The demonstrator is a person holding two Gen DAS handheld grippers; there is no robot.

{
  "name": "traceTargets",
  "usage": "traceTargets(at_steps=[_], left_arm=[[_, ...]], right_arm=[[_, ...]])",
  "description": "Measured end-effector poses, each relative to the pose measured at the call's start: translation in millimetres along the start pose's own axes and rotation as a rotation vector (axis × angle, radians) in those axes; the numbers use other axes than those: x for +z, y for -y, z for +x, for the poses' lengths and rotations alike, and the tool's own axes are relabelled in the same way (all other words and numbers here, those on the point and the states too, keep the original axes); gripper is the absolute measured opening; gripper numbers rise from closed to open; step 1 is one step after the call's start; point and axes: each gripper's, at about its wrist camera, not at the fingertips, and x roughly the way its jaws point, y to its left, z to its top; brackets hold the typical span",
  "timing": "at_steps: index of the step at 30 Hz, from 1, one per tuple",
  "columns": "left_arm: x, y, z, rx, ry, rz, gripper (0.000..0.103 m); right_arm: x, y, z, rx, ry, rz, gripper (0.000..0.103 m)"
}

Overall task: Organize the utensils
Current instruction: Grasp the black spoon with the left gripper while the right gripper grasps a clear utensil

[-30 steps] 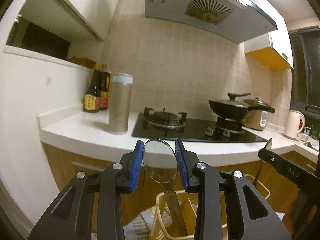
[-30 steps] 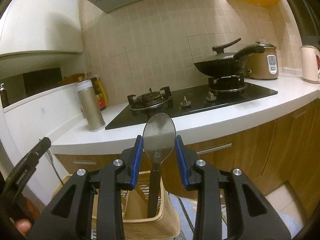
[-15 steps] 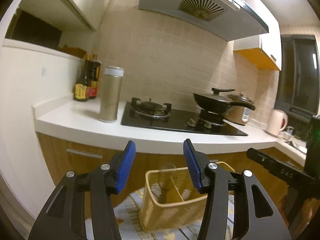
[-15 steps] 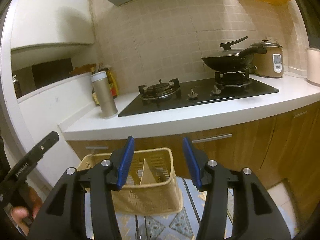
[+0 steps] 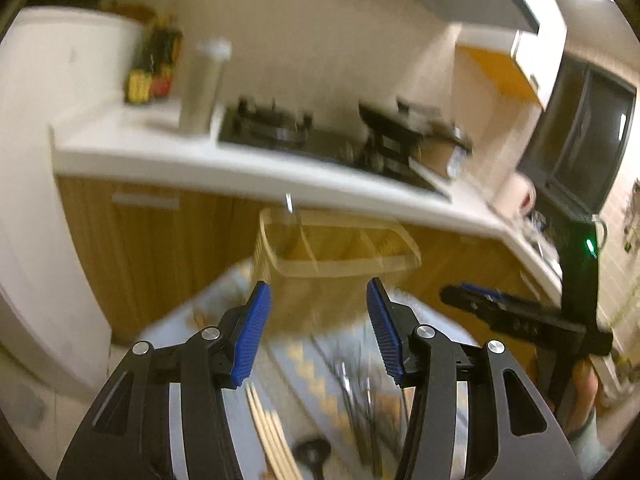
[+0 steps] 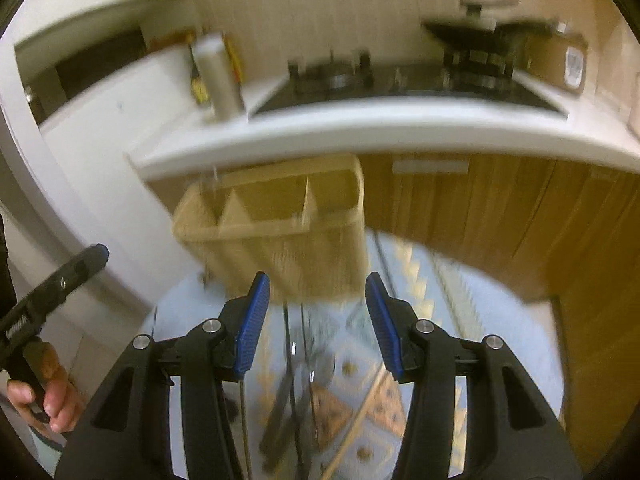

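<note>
Both spoons have dropped into the basket (image 5: 336,254); left gripper (image 5: 319,330) and right gripper (image 6: 318,324) now gape empty. Next, come down squarely over one utensil (image 6: 286,396) on the mat.

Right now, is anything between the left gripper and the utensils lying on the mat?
Nothing visible: the left gripper is open and empty, and the wooden chopsticks and metal utensils lie uncovered on the mat below it.

Spoons out of both grippers, left gripper (image 5: 318,330) and right gripper (image 6: 318,324) now empty, agape.
</note>
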Motion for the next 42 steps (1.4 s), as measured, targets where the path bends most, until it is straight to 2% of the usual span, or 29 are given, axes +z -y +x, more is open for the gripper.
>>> traceTargets(at_steps=[3,11,12,14,18,20,27,35,42], left_arm=[[-25,1,14,-0.027,-0.132,-0.004,0.047],[-94,3,53,-0.059,-0.420,0.027,0.047],[-98,2,57,-0.062,-0.439,0.031,0.047],[-112,4,64,-0.060,-0.487,0.043,0.044],[-128,-1,72,-0.044,-0.517,0.030,0.043],[-131,-3,75,-0.042,-0.529,0.016,0.034],[-136,0,79,-0.031,-0.557,0.037,0.034],[-137,11,82,0.027,-0.582,0.100,0.033],[-136,27,89,0.113,-0.587,0.199,0.033]], right_arm=[[-12,6,15,0.017,-0.093,0.020,0.047],[-49,22,60,0.038,-0.304,0.070,0.046],[-54,21,65,0.049,-0.329,0.070,0.045],[-59,17,76,0.065,-0.376,0.070,0.036],[-68,7,92,0.062,-0.427,0.053,0.034],[-69,5,97,0.058,-0.443,0.046,0.031],[-76,-2,112,0.038,-0.482,0.035,0.028],[-74,-12,123,-0.002,-0.492,0.009,0.024],[-71,-41,138,-0.095,-0.519,-0.081,0.024]])
